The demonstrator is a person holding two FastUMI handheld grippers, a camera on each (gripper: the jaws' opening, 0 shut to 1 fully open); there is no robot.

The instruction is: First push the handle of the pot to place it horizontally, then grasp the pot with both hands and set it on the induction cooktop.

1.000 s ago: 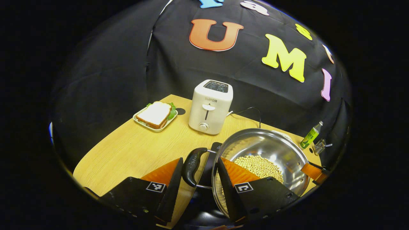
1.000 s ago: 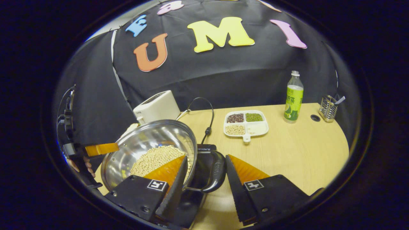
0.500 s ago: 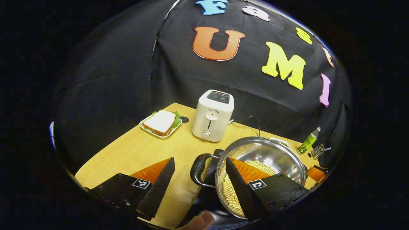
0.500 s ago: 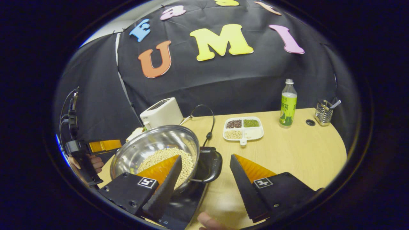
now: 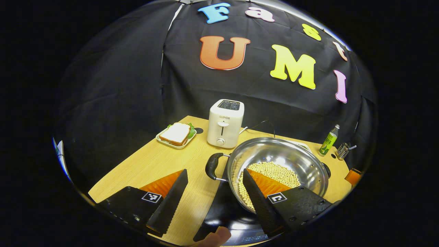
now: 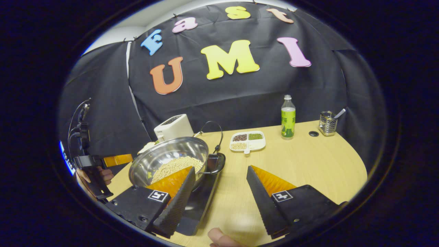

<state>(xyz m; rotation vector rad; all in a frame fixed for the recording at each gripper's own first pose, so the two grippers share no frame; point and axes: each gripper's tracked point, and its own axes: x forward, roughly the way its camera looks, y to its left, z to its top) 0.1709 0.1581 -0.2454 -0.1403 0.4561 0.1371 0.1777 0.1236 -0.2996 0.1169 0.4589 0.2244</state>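
Pot (image 5: 277,164) of beans sits on the cooktop (image 5: 223,216); both hand-held grippers, left (image 5: 214,200) and right (image 6: 219,197), gape wide, holding nothing. I'd worry a careless sweep clips its handle (image 5: 212,166) and spills beans.
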